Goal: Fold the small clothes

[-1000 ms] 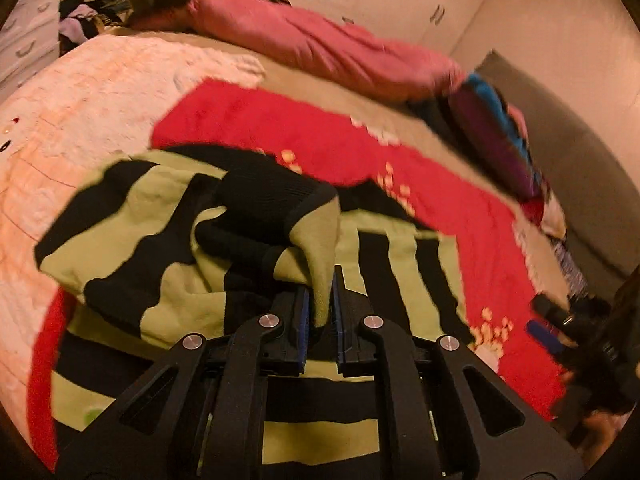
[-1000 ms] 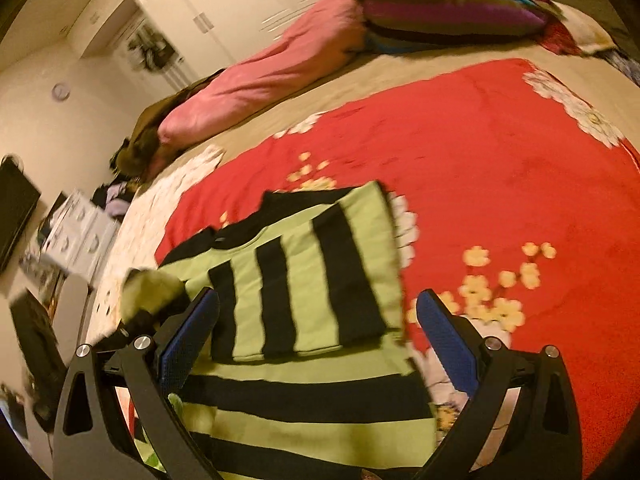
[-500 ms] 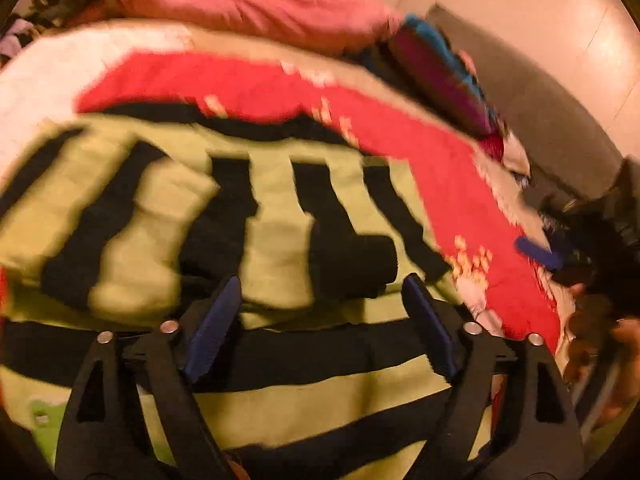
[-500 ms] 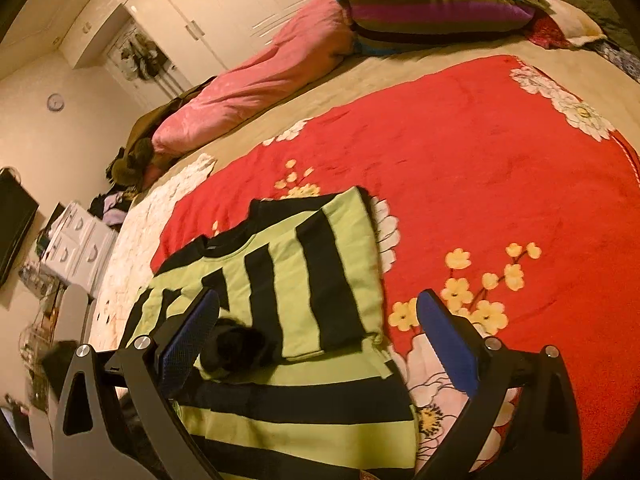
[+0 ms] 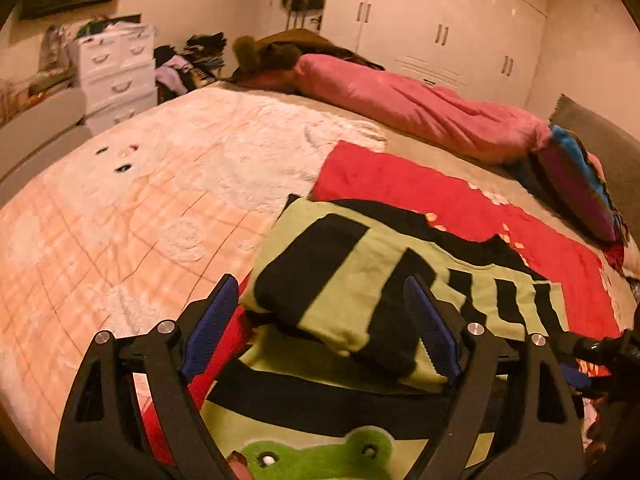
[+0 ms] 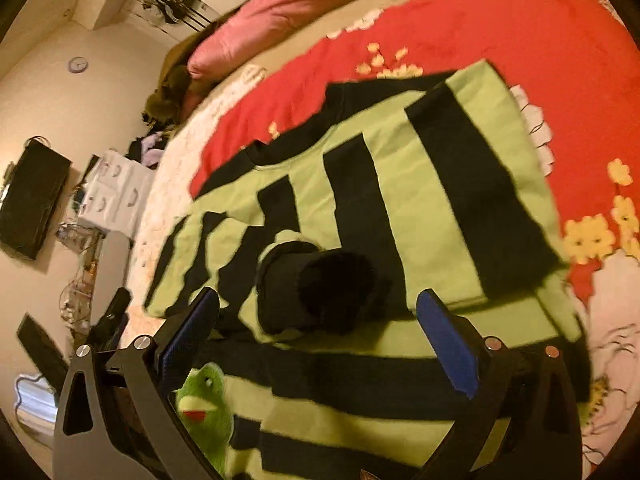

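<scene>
Since a second ago the left gripper [image 5: 324,324] has let go of the sleeve it was pinching, and its jaws now stand wide apart over the folded-in cloth. The right gripper [image 6: 320,328] is also spread, holding nothing. The striped sweater [image 6: 420,184], green and black, lies on the red blanket [image 6: 500,28] on the bed, both sleeves crossed over its body, the black cuff [image 6: 324,292] lying near the right gripper's fingers. A green frog patch [image 6: 204,400] shows at the near end of the sweater. The knit looks soft, thick and light; it will likely sag and slide open when lifted, so it seems best taken at the near edge, one gripper at each corner, pinching through both layers, then carried toward the far collar.
</scene>
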Demonstrator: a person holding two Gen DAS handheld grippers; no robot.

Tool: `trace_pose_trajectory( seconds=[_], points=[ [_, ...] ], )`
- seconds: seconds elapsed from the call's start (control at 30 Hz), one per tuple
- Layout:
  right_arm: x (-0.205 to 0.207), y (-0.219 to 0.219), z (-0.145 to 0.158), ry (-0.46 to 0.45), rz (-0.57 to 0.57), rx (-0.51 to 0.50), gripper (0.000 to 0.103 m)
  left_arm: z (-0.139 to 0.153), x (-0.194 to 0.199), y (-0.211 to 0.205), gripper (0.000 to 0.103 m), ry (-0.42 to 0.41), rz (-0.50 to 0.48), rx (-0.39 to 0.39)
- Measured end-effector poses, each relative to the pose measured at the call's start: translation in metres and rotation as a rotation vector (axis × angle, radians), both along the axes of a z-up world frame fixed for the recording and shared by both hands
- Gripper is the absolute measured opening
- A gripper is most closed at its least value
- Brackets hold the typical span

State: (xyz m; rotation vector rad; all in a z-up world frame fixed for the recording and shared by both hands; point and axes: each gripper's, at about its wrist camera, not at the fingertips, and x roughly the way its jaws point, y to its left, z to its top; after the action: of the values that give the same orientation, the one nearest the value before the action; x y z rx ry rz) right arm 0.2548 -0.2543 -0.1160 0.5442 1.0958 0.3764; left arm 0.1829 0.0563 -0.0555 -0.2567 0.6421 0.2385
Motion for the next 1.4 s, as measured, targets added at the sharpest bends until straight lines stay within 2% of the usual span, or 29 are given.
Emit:
trace_pose_trajectory(
  seconds=[0.17,0.2,0.23,0.33,0.43,0.63,0.8,0.97,1.07,1.23,1.37,1.4],
  points=[
    [0.01,0.011,-0.011,-0.006,-0.003,-0.046,0.097,-0.008,0.007,0.005,0.077,0.003,0.016,-0.001],
    [0.011,0.014,-0.012,-0.007,0.007,-0.045,0.076,-0.009,0.007,0.006,0.077,0.005,0.019,0.001],
    [0.012,0.018,-0.013,-0.01,0.026,-0.038,0.047,-0.01,0.007,0.007,0.077,0.004,0.024,-0.001],
    [0.011,0.028,-0.007,-0.044,0.088,-0.061,0.027,-0.01,0.006,0.009,0.077,-0.001,0.034,-0.007],
    [0.008,0.028,0.012,-0.094,0.13,-0.025,0.017,-0.01,0.006,0.01,0.077,-0.009,0.026,-0.01],
    [0.007,0.015,0.078,-0.26,0.177,-0.012,0.017,-0.006,0.006,0.002,0.077,-0.025,0.001,0.016],
    [0.016,-0.012,0.099,-0.296,0.119,-0.086,0.017,-0.003,0.006,-0.011,0.077,-0.031,-0.037,0.039],
    [0.034,-0.033,0.077,-0.265,0.062,-0.239,0.017,-0.009,0.012,-0.025,0.077,0.003,-0.08,0.066],
    [0.04,-0.042,0.053,-0.221,0.042,-0.26,0.017,-0.014,0.017,-0.034,0.077,0.029,-0.106,0.091],
    [0.045,-0.046,0.021,-0.185,0.011,-0.35,0.021,-0.017,0.036,-0.049,0.077,0.049,-0.141,0.103],
    [0.045,-0.056,0.009,-0.167,-0.036,-0.426,0.031,-0.032,0.069,-0.067,0.077,0.12,-0.19,0.138],
    [0.044,-0.061,0.01,-0.164,-0.053,-0.442,0.037,-0.04,0.076,-0.07,0.077,0.153,-0.203,0.152]
  ],
)
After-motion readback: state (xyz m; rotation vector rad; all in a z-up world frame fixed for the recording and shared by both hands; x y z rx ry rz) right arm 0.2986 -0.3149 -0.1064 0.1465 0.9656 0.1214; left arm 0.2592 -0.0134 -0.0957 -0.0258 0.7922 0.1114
